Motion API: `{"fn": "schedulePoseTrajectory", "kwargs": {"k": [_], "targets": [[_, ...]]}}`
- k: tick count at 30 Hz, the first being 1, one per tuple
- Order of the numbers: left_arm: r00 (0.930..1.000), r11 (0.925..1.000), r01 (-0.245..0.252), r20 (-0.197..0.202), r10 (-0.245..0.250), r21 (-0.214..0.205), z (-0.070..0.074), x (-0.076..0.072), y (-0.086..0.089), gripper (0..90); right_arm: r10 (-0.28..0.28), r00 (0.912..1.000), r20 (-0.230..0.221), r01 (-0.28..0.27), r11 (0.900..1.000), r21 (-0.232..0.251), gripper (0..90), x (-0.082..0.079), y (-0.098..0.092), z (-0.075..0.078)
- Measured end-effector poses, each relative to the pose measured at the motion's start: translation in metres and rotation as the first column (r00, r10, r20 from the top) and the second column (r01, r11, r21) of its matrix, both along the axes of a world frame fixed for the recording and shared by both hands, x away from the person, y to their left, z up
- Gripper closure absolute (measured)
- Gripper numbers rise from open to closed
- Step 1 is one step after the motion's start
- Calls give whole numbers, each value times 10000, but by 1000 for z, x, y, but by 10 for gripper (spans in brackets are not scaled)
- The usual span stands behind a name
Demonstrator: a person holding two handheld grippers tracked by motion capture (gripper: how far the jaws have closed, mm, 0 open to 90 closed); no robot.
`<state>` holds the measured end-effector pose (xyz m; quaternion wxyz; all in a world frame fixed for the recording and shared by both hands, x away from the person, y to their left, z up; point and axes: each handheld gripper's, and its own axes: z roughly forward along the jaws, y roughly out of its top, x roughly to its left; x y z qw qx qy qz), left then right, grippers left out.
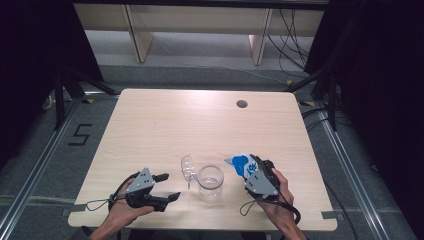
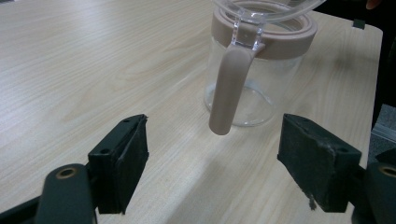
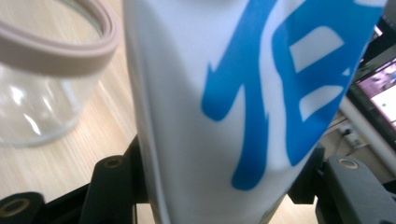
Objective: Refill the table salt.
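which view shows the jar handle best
The left gripper view: the handle hangs full length from the jar's pinkish rim, centred between open jaws. The high view shows the jar small, handle hard to make out; the right gripper view catches just rim and glass.

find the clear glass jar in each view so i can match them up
High view: the glass jar stands near the table's front edge, between the two grippers.
Left gripper view: upper middle, ahead of the open jaws, beige handle facing the camera.
Right gripper view: far left, beside the white and blue pouch.
Shared landmark: its beige rim band.

overhead view, two close tool views
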<state>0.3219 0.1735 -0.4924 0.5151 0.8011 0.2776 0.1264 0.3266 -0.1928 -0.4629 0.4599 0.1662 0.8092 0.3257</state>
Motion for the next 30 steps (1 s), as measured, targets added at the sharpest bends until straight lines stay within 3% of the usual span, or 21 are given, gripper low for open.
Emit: {"fn": "schedulePoseTrajectory", "kwargs": {"k": [2, 4, 5, 10, 13, 17, 20, 21, 22, 25, 28, 30], "targets": [[10000, 10000, 56, 35, -56, 32, 0, 0, 0, 237, 77, 9998, 187, -67, 9985, -541, 438, 0, 1, 0], [10000, 10000, 56, 20, -56, 28, 0, 0, 0, 237, 104, 9999, 60, -99, 9978, -663, 438, -1, 2, -1], [10000, 10000, 45, -12, -45, 20, 0, 0, 0, 237, 113, 9989, 447, -69, 9952, -973, 440, -2, 4, -1], [10000, 10000, 74, 4, -74, -22, -1, 0, -1, 237, 174, 9959, 885, -24, 9860, -1668, 443, -5, 9, -3], [10000, 10000, 62, 4, -62, -16, -1, 1, -1, 236, 272, 9957, 882, -113, 9844, -1758, 444, -5, 9, -3], [10000, 10000, 15, 2, -15, 32, -1, 0, -1, 235, 421, 9929, 1110, -157, 9734, -2285, 447, -6, 12, -4], [10000, 9999, 51, 23, -51, 94, 0, 0, -1, 235, 249, 9949, 979, -18, 9734, -2290, 448, -7, 13, -6], [10000, 9999, 51, 32, -51, 95, 0, 0, -1, 234, 240, 9940, 1065, 17, 9720, -2349, 448, -7, 14, -7], [10000, 9999, 48, 33, -48, 94, 0, 0, -1, 235, 424, 9914, 1237, -79, 9637, -2670, 449, -7, 15, -6], [10000, 9999, 34, 40, -34, 107, 0, 0, -1, 234, 418, 9893, 1401, -24, 9629, -2699, 449, -6, 16, -7], [10000, 10000, 70, 39, -70, 68, -1, 0, -1, 234, 382, 9858, 1638, 141, 9517, -3068, 450, -8, 18, -6], [10000, 10000, 71, 34, -72, 63, -1, 0, -1, 234, 502, 9836, 1732, 62, 9505, -3108, 452, -7, 19, -7]]}}
